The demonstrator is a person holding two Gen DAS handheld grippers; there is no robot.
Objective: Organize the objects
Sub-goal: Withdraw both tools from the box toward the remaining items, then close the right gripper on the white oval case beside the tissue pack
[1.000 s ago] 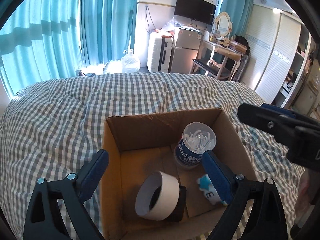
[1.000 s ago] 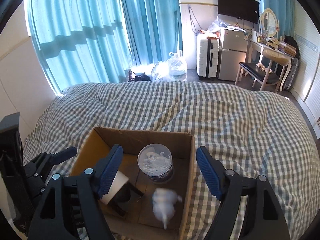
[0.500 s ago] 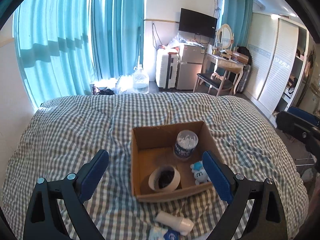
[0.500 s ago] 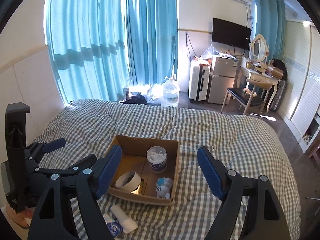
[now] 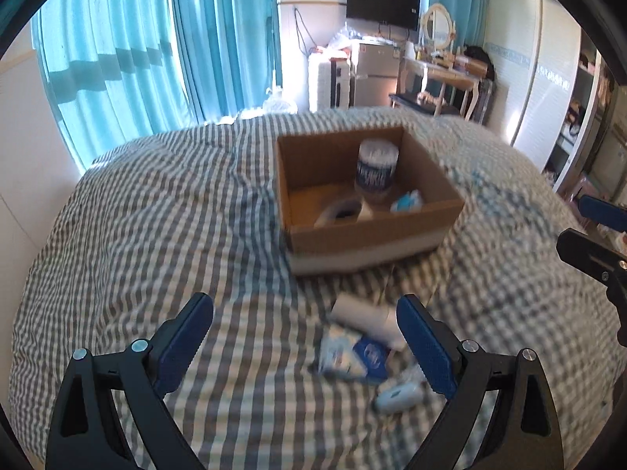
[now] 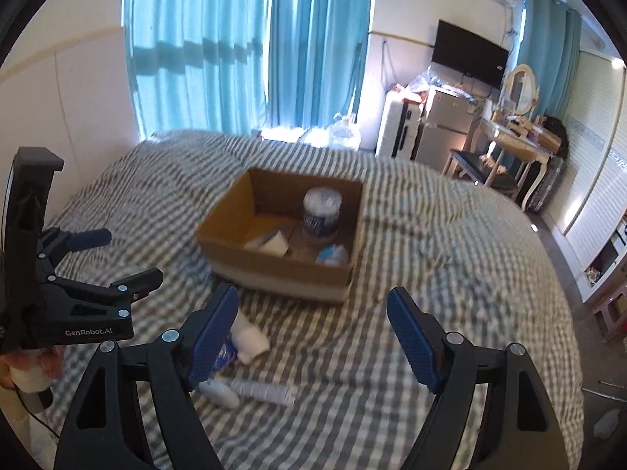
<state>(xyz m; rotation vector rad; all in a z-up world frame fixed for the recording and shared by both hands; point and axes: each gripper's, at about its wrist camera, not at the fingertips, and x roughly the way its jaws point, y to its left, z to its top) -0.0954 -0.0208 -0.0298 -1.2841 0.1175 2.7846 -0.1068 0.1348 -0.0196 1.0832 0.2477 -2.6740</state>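
A cardboard box [image 5: 376, 235] [image 6: 274, 266] sits on the checked bed. It holds a cotton-swab jar [image 5: 377, 168] [image 6: 321, 211], a white tape roll [image 5: 340, 211] [image 6: 270, 241] and a small blue-white toy [image 5: 407, 201] [image 6: 332, 254]. In front of the box lie a white roll [image 5: 364, 315] [image 6: 249, 338], a blue-white packet [image 5: 352, 354], a small white bottle [image 5: 397, 393] [image 6: 219, 391] and a flat tube [image 6: 262, 389]. My left gripper [image 5: 305, 340] is open above these loose items. My right gripper [image 6: 313, 337] is open and empty, just right of them.
The checked bedspread [image 5: 156, 235] covers the bed. Teal curtains [image 6: 235, 47], a suitcase and fridge [image 6: 427, 125], a dressing table with a stool [image 6: 505, 149] and a wardrobe [image 5: 548, 90] stand beyond. My left gripper also shows in the right wrist view [image 6: 102, 258].
Both grippers have pulled back from over the box and now sit low over the near bed. The loose items in front of the box have come into close view.
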